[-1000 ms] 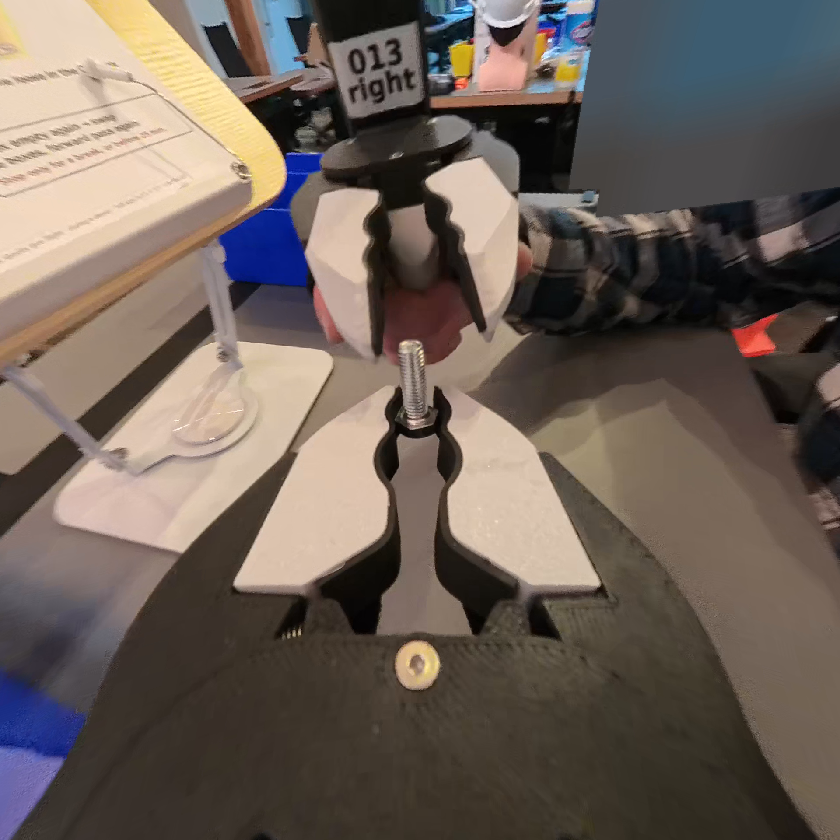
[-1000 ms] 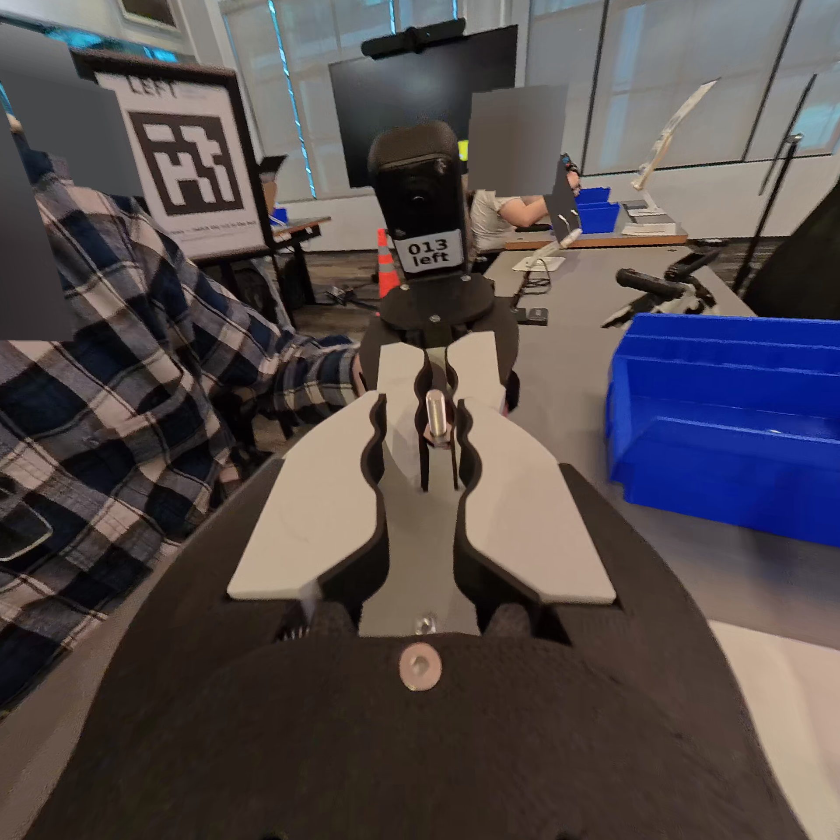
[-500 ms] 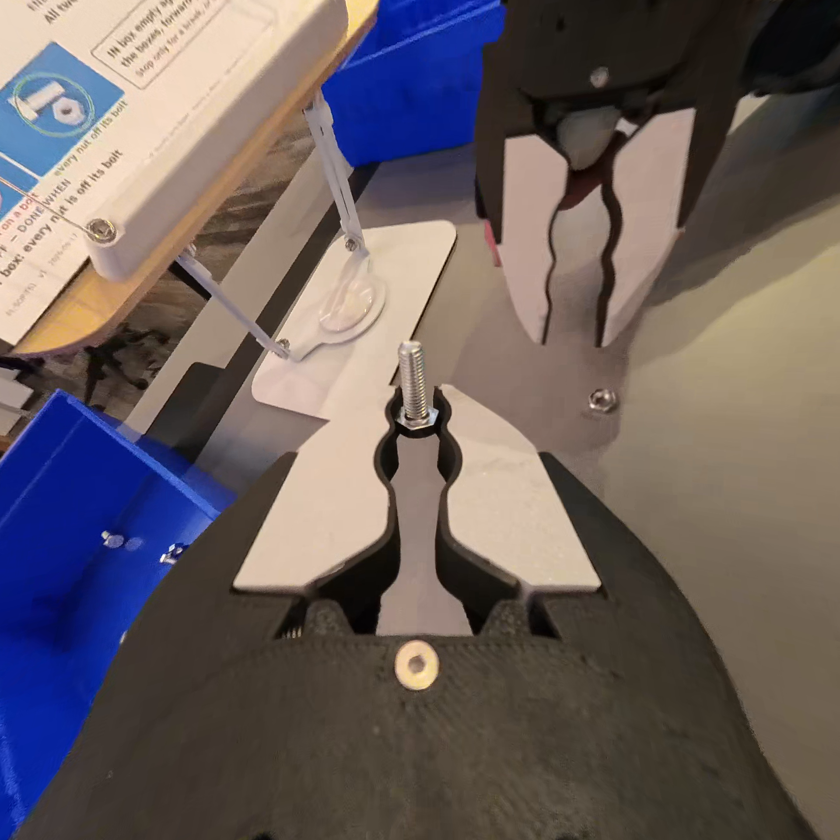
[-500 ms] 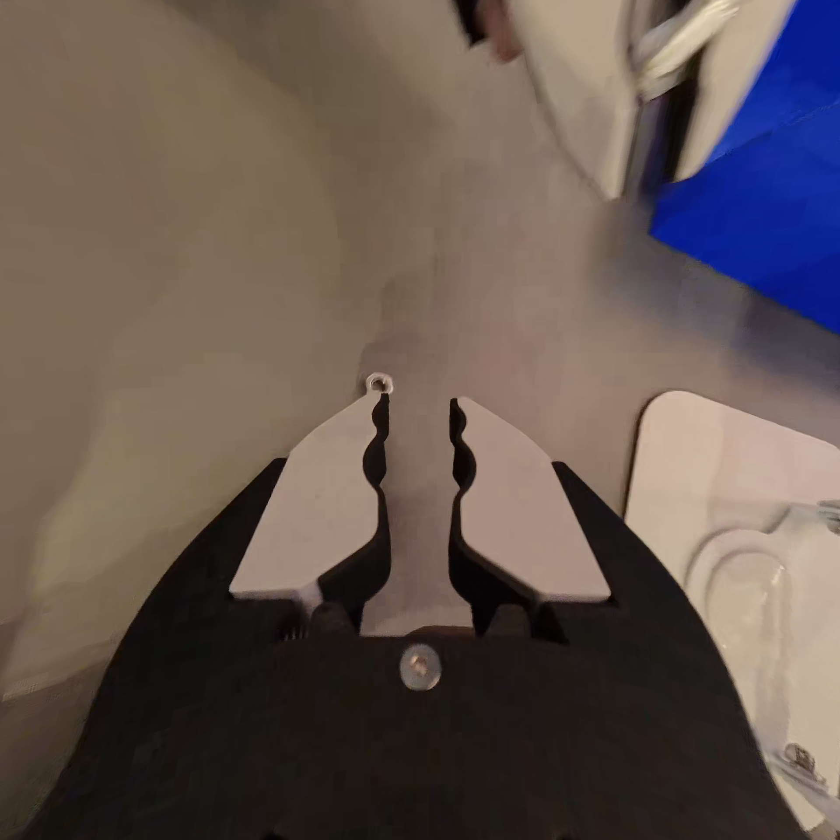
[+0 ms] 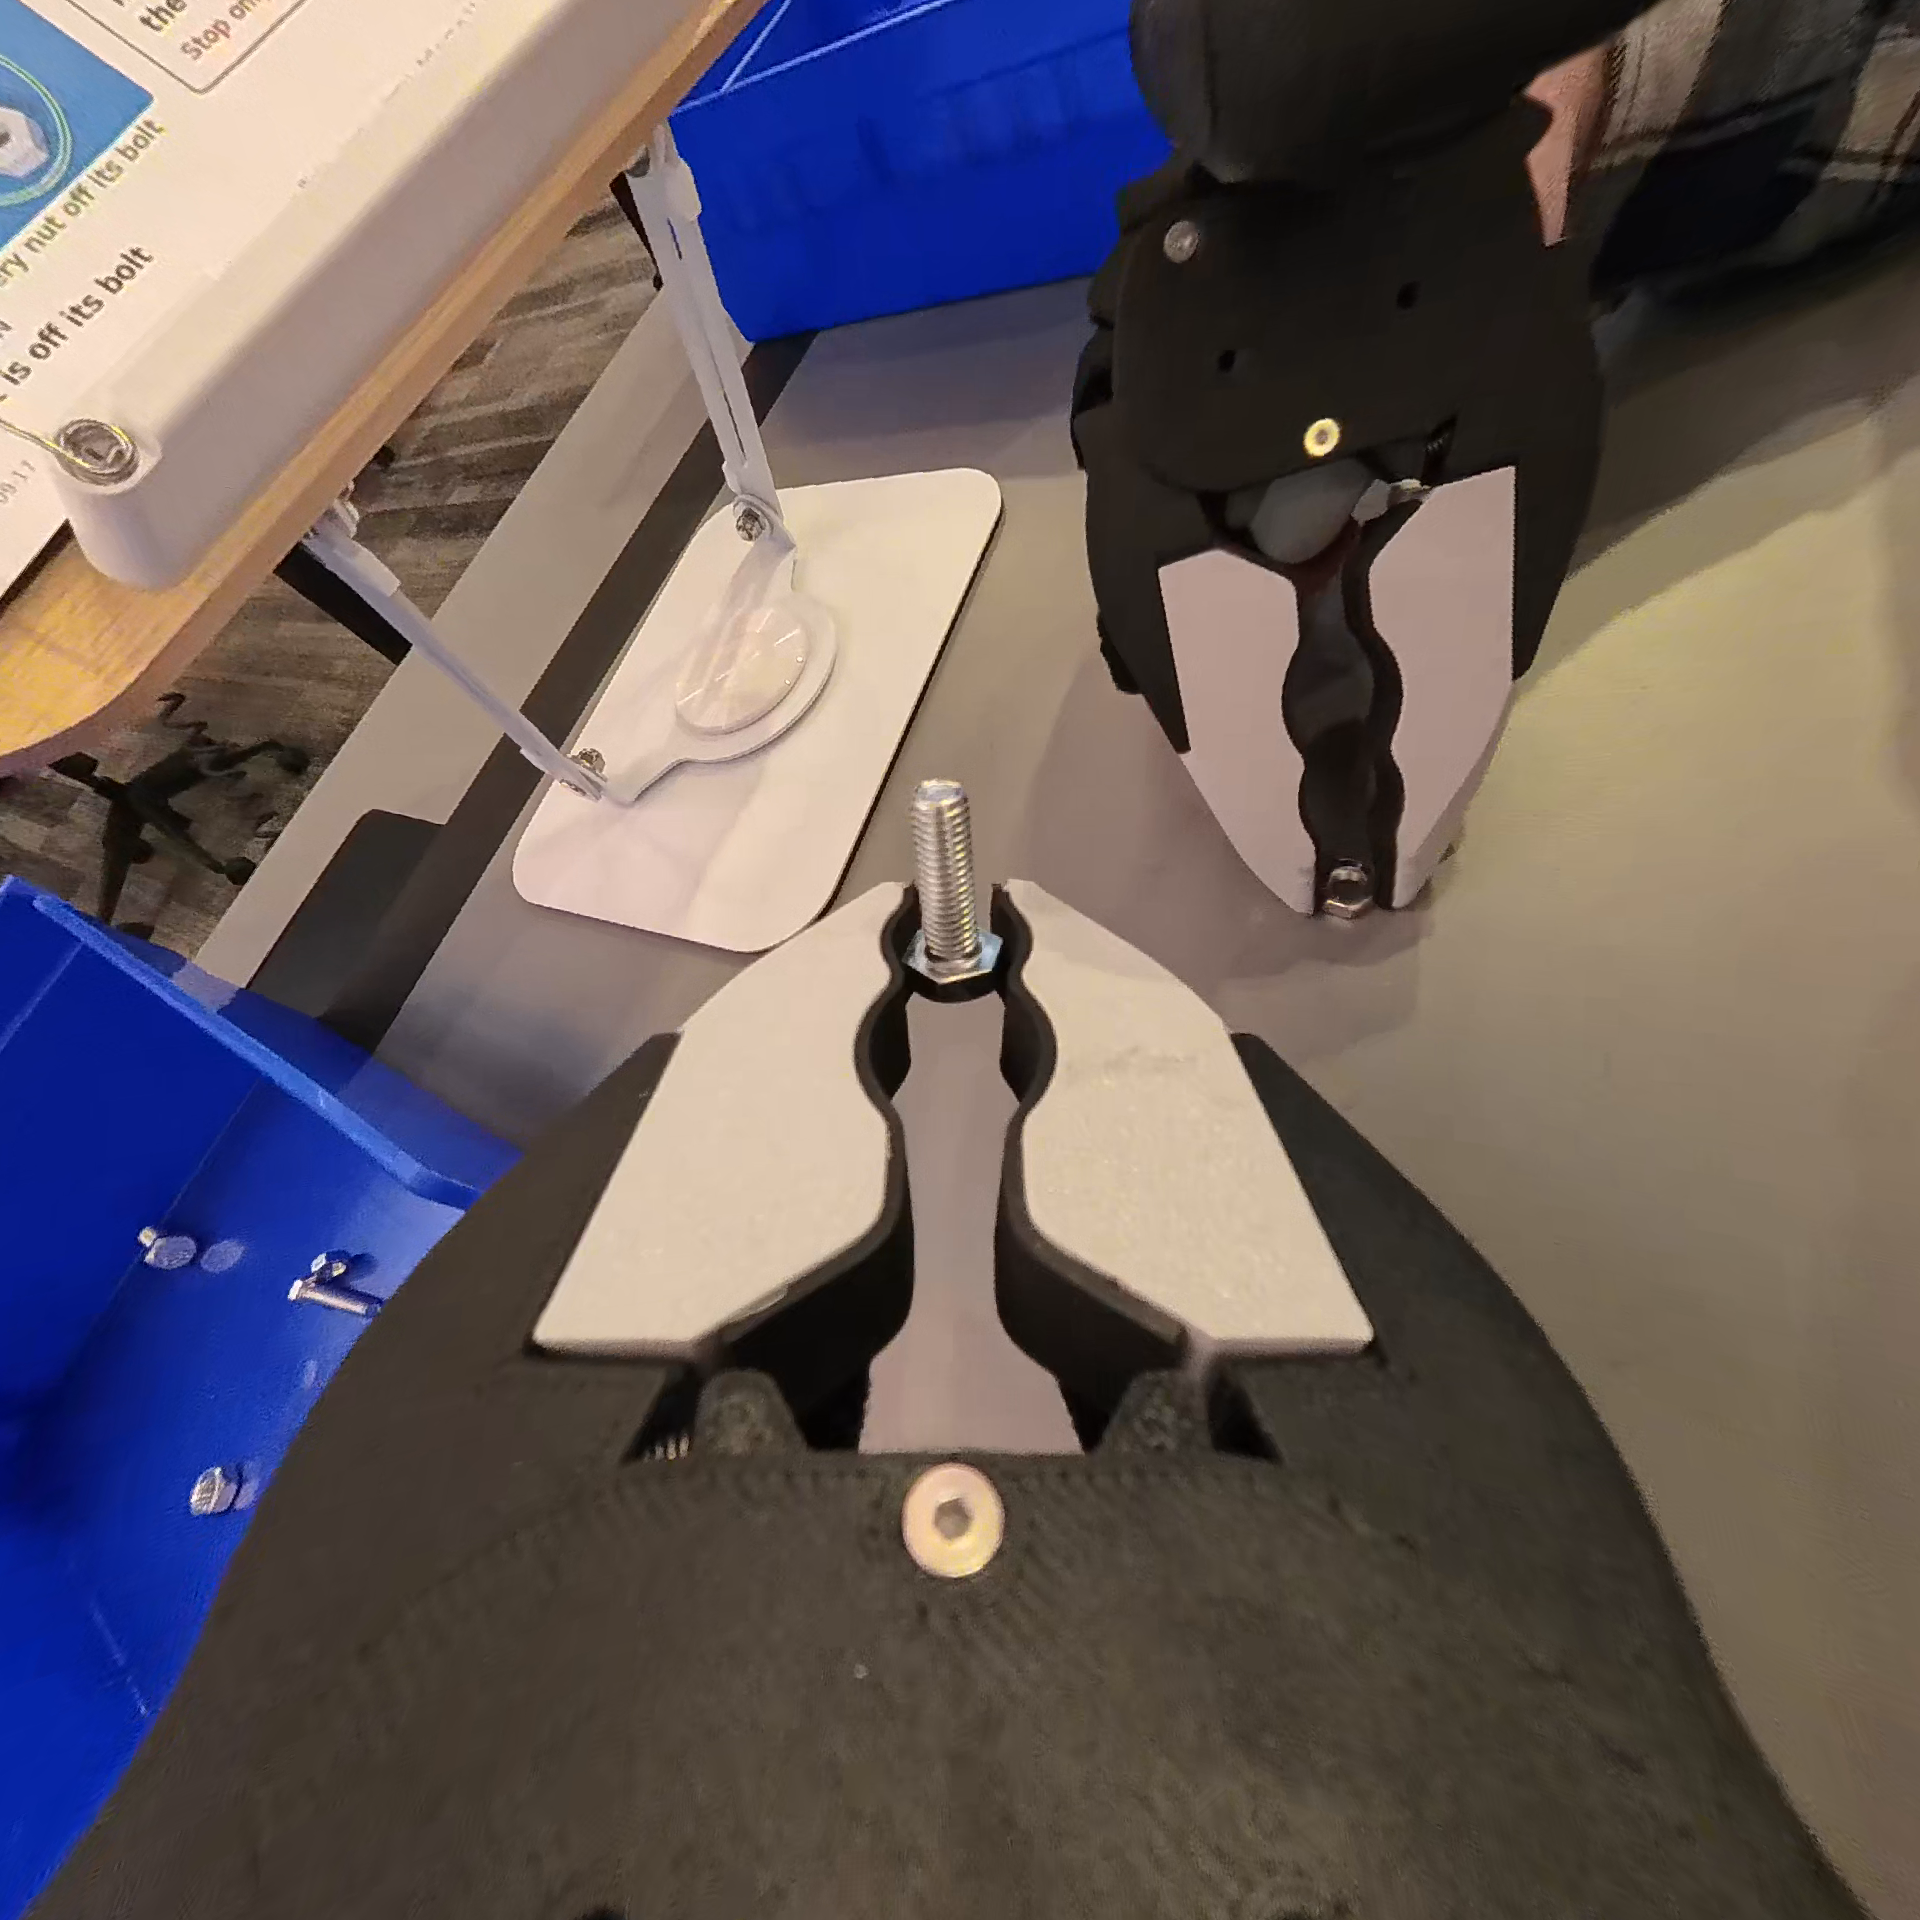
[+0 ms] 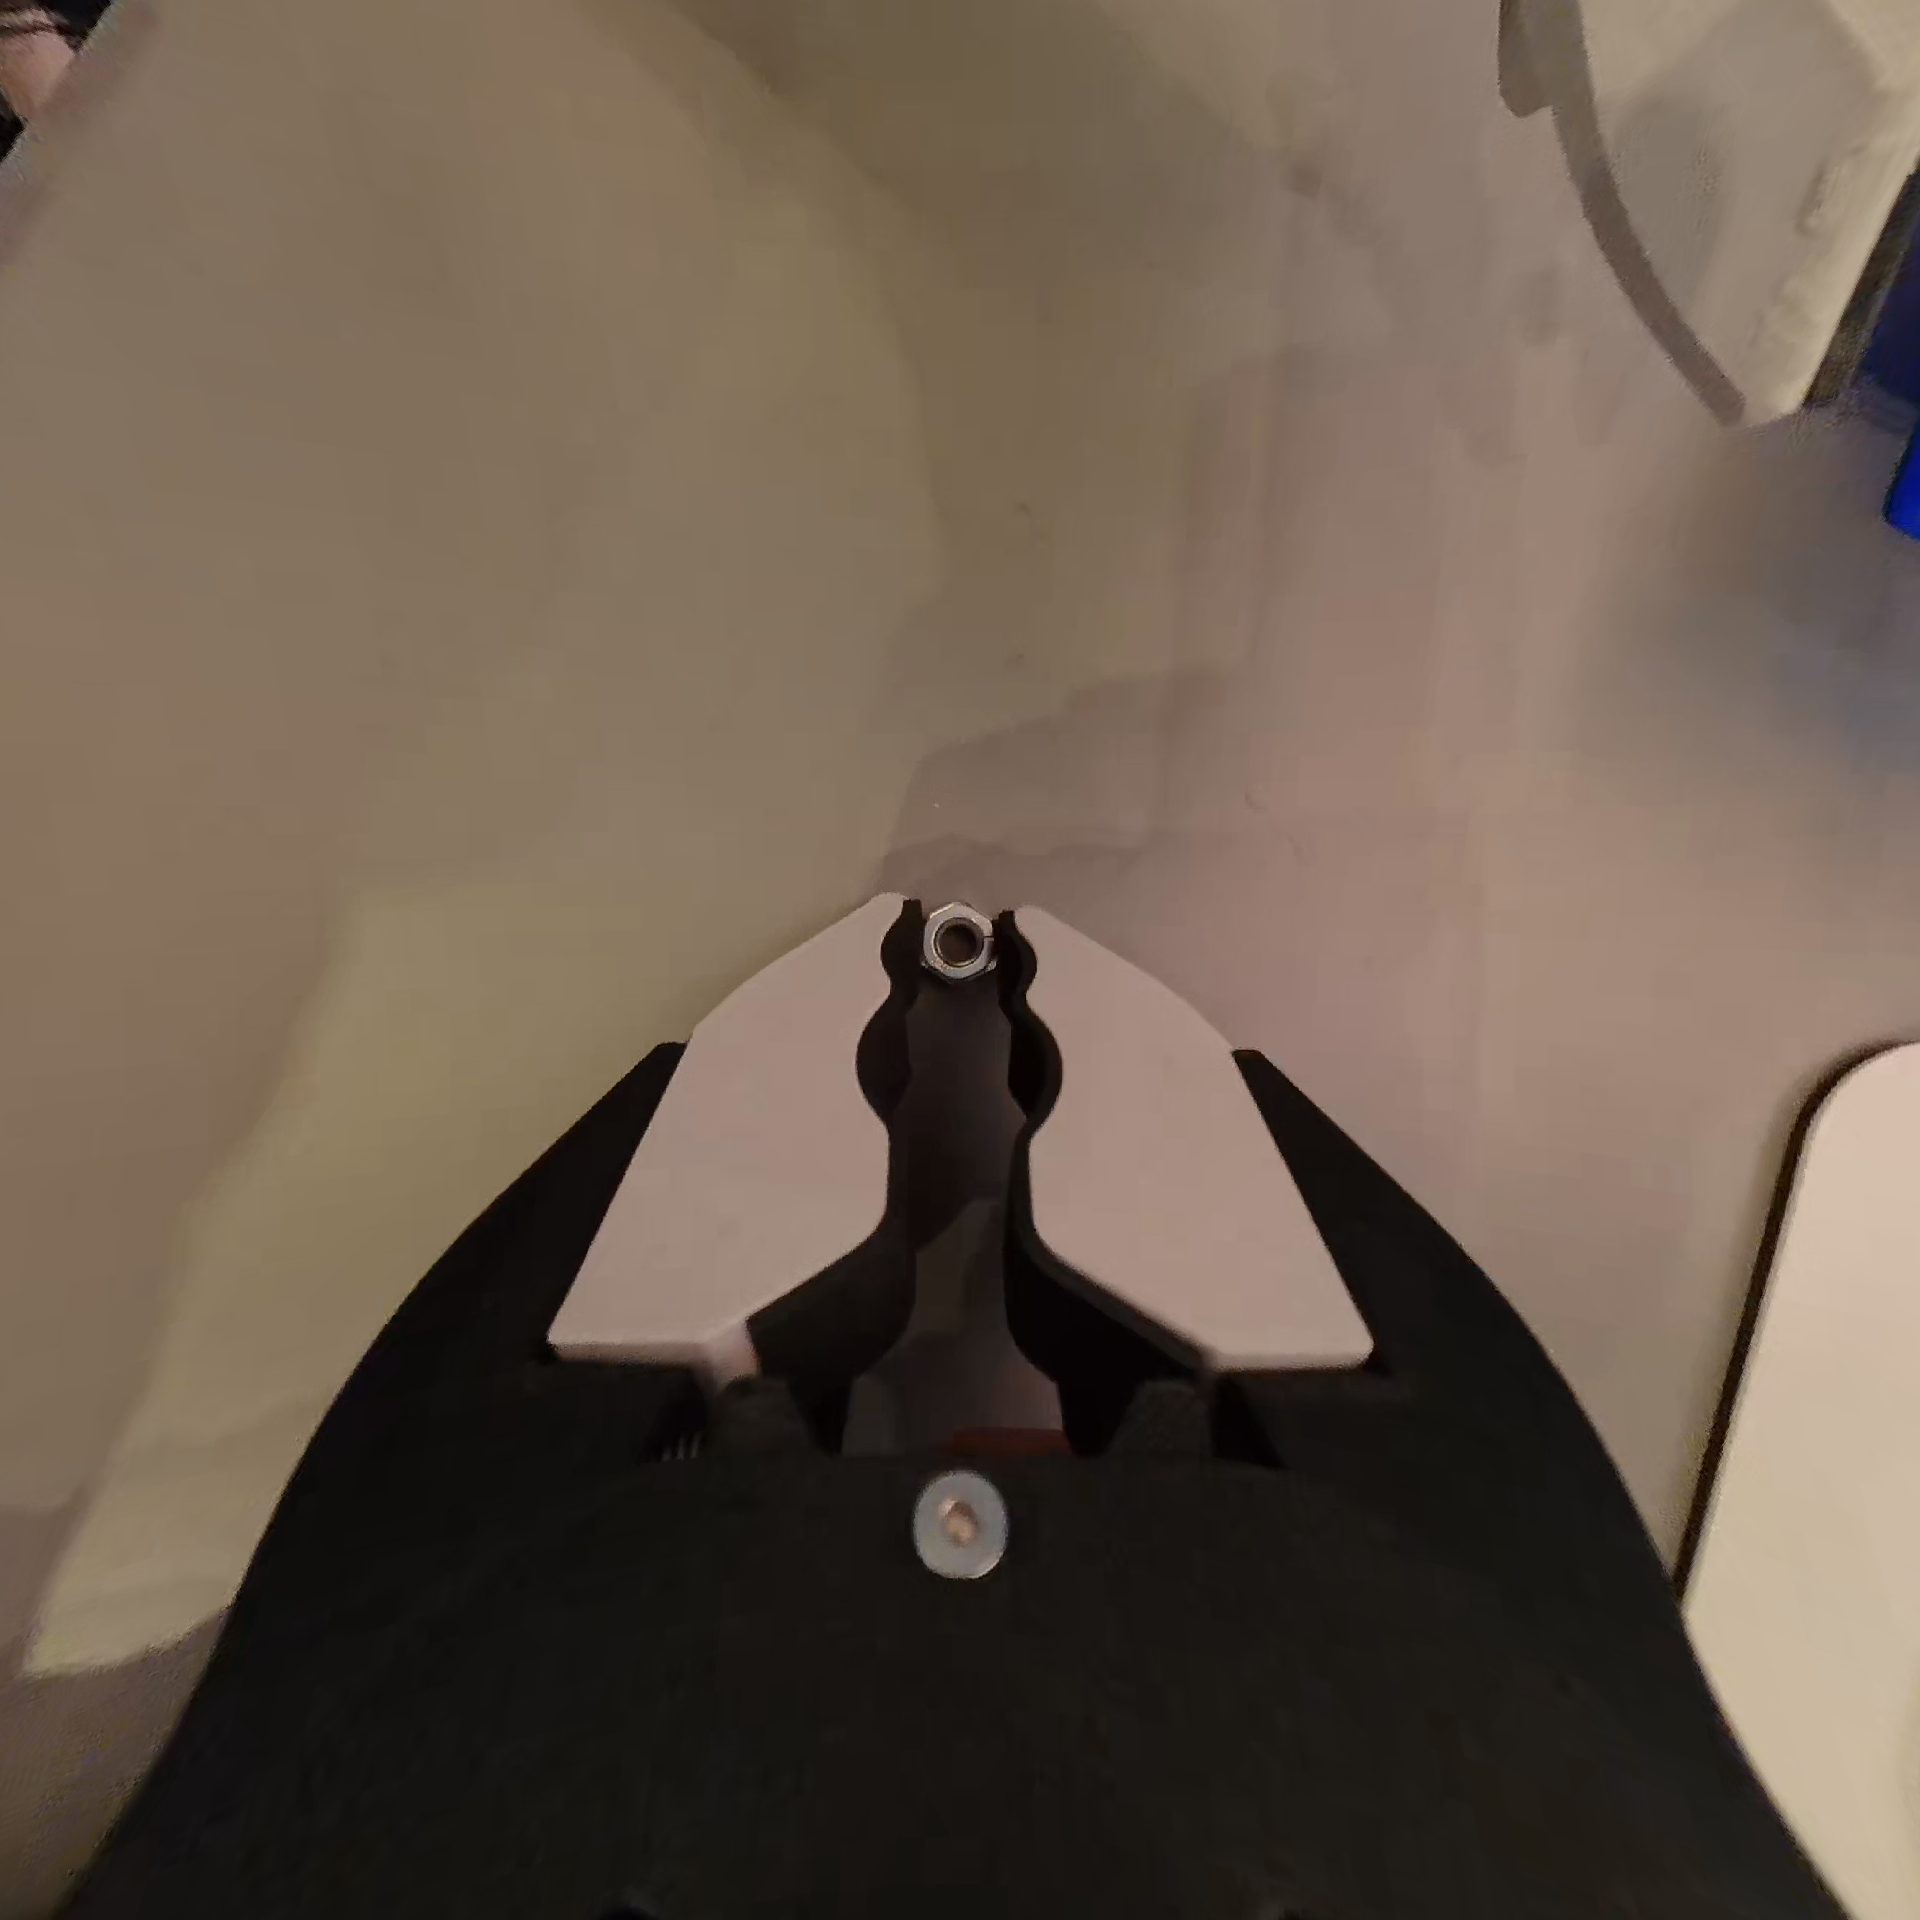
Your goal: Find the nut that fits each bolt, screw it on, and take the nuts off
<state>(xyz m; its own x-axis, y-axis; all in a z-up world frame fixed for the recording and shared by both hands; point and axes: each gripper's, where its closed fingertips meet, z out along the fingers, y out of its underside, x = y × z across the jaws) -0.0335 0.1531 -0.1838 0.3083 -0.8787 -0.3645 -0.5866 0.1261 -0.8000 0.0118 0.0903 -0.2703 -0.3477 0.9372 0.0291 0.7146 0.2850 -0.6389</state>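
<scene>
The left gripper has its jaws clenched on the hexagonal head of a silver bolt, whose threaded shank stands upright above the fingertips. To the right and farther off, the right gripper points down at the grey desk, its jaws closed around a small silver hexagonal nut that lies flat on the smooth matte surface, hole upward; the pads sit against its sides.

The desk to the right of both grippers is open, bare surface. On the left the room is tighter: a white, round-cornered flat base plate with thin white struts lies just beyond the bolt, carrying a tilted instruction board with printed writing and a wooden edge. A blue plastic bin at the near left holds a few small loose bolts, and another blue bin stands at the far edge. A plaid sleeve shows at the top right.
</scene>
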